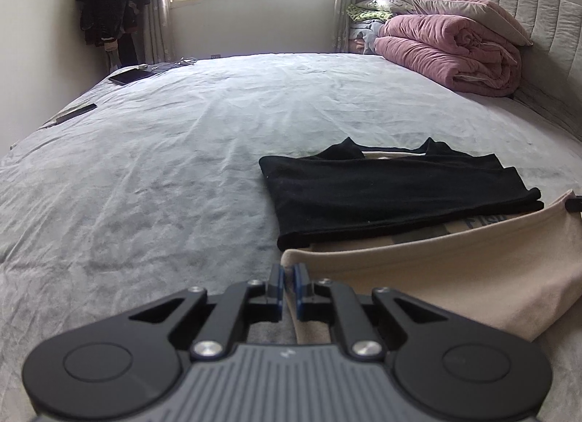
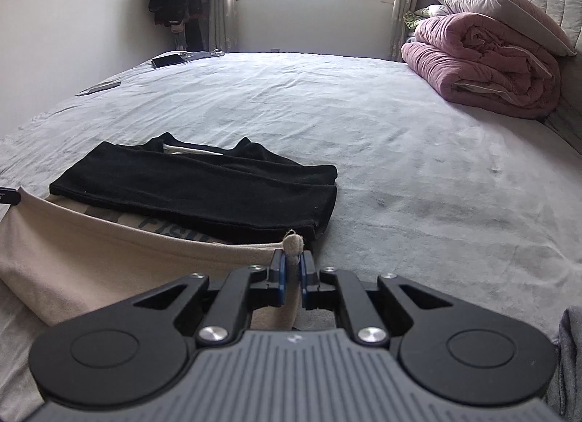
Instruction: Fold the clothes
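Our left gripper [image 1: 287, 271] is clamped on one near corner of the beige garment [image 1: 454, 276], and our right gripper [image 2: 291, 262] pinches the other near corner, where a small bunch of cloth pokes up between its blue pads [image 2: 280, 278]. We hold that beige edge lifted off the grey bed [image 1: 163, 185], so it sags in a shallow curve between our two grippers. Just beyond it, resting partly on the beige garment's far portion, lies the folded black garment [image 2: 203, 189], flat and rectangular. Well beyond the black garment, by the headboard [image 1: 545, 18], sits a rolled pink quilt [image 1: 451, 51].
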`<state>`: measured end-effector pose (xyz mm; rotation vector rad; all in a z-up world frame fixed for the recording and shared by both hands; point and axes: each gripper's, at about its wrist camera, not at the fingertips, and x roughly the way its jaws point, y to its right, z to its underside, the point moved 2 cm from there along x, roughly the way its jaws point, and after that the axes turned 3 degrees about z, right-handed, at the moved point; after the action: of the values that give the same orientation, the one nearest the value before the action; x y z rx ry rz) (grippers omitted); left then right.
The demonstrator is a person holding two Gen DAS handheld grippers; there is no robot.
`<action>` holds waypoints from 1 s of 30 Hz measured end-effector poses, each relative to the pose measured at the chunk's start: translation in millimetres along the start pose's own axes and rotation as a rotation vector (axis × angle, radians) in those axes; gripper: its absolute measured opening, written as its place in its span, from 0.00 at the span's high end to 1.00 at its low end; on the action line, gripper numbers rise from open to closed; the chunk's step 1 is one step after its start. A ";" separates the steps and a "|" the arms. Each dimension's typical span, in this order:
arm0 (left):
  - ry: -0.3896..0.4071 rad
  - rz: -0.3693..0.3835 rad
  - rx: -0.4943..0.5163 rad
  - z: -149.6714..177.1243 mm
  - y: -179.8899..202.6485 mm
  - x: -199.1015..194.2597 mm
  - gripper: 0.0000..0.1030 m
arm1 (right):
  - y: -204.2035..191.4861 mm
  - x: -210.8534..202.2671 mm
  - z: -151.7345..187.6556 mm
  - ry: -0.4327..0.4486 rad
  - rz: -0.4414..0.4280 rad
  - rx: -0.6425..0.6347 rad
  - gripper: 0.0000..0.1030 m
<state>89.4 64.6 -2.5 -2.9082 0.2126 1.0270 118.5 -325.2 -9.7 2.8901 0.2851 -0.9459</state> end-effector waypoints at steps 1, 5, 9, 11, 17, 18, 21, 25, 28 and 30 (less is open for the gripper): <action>-0.001 -0.009 0.008 -0.6 1.5 3.4 0.94 | 0.1 3.4 0.6 -0.006 0.006 0.002 0.92; 0.000 -0.033 0.026 -2.2 5.9 12.0 0.94 | 1.8 12.1 3.9 -0.024 0.024 0.022 0.92; 0.000 -0.057 0.035 -0.3 7.4 16.2 0.94 | 0.0 16.8 6.3 -0.030 0.035 0.033 0.92; 0.001 -0.081 0.055 1.8 9.5 19.3 0.97 | -0.5 20.4 7.9 -0.037 0.049 0.040 0.92; 0.003 -0.109 0.041 2.0 7.0 20.9 1.00 | -3.0 20.3 8.1 -0.014 0.068 0.059 0.92; -0.011 -0.093 0.038 3.5 7.8 22.8 1.00 | -3.9 23.5 10.4 -0.029 0.071 0.053 0.92; -0.031 -0.045 -0.051 3.8 -1.3 20.8 0.97 | -4.9 29.0 15.4 -0.055 0.080 0.046 0.91; -0.026 -0.028 -0.175 2.3 -20.8 13.8 0.97 | -1.4 28.4 15.2 -0.064 0.067 0.072 0.87; -0.028 0.002 -0.233 2.3 -29.2 11.7 0.93 | 2.8 28.1 15.6 -0.071 0.052 0.109 0.87; -0.025 0.020 -0.254 1.8 -31.5 10.8 0.82 | 9.8 26.7 15.5 -0.080 0.035 0.172 0.85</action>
<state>101.2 94.8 -10.6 -3.1198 0.1171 1.1737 132.7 -333.0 -37.8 2.9891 0.1535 -1.1291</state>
